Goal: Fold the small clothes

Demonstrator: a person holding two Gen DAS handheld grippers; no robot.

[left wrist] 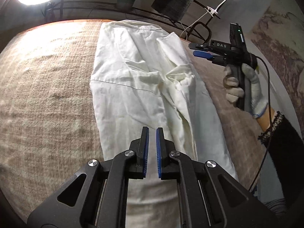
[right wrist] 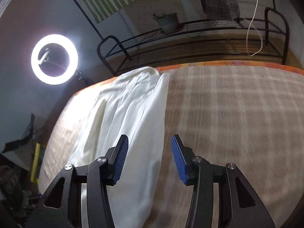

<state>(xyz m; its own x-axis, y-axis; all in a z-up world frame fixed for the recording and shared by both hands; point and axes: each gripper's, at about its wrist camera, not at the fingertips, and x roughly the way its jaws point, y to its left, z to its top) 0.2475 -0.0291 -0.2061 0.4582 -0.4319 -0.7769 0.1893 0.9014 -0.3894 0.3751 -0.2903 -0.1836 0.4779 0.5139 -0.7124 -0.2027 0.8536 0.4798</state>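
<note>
A white garment, folded into a long creased strip, lies along a beige checked blanket. My left gripper hovers over the strip's near end, its blue pads drawn almost together with nothing between them. At the right, a gloved hand holds my right gripper beside the strip's right edge. In the right wrist view, the right gripper stands open and empty above the garment's straight right edge. That view is blurred.
The blanket spreads wide on both sides of the garment, and an orange border marks its far edge. Behind it stands a black metal rack with a plant pot and a hanging white cable. A ring light glows at the left.
</note>
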